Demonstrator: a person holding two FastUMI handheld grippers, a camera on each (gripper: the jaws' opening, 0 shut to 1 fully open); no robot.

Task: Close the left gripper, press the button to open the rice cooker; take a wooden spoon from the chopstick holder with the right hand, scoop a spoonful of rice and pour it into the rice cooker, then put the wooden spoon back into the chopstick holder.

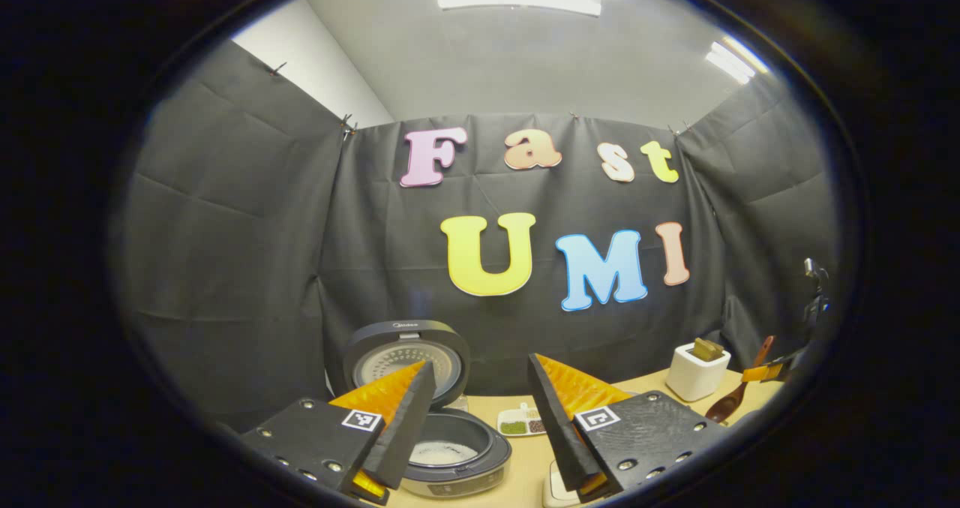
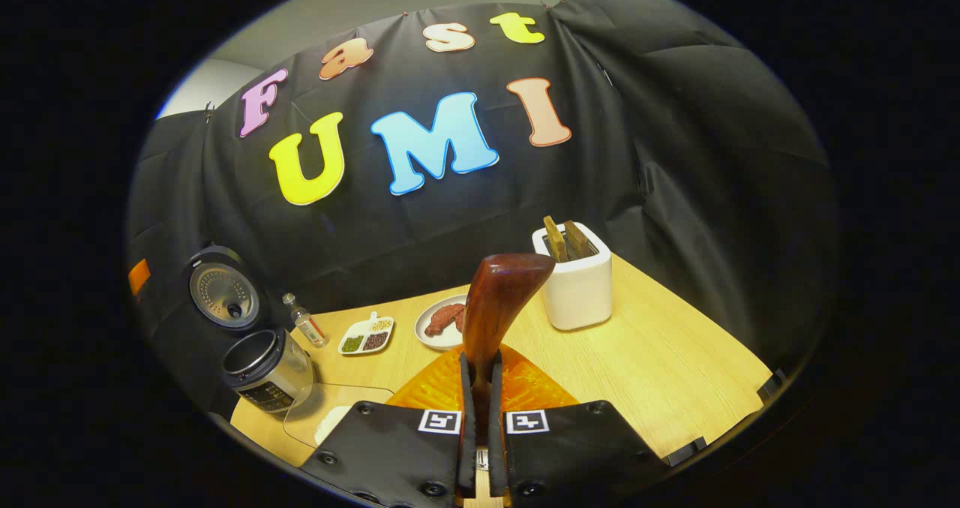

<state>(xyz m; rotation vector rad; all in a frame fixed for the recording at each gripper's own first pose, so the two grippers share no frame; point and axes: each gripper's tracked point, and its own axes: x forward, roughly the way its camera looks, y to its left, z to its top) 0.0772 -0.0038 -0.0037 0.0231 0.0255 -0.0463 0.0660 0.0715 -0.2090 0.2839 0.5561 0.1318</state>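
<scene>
The right gripper [image 2: 480, 388] pinches the wooden spoon [image 2: 495, 298] by its handle, bowl up, ready for scooping; the left gripper [image 1: 480, 418] hangs spread apart (idle) near the rice cooker [image 1: 450, 455], whose lid [image 1: 409, 358] stands open; the chopstick holder [image 2: 577, 283] keeps 2 utensils; lid lettering is too small to read.

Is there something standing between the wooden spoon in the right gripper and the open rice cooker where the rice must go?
Nothing visible blocks it. The right gripper holds the wooden spoon; the rice cooker stands lid-up at the table's far left. The small bottle and divided dish sit behind that line.
</scene>
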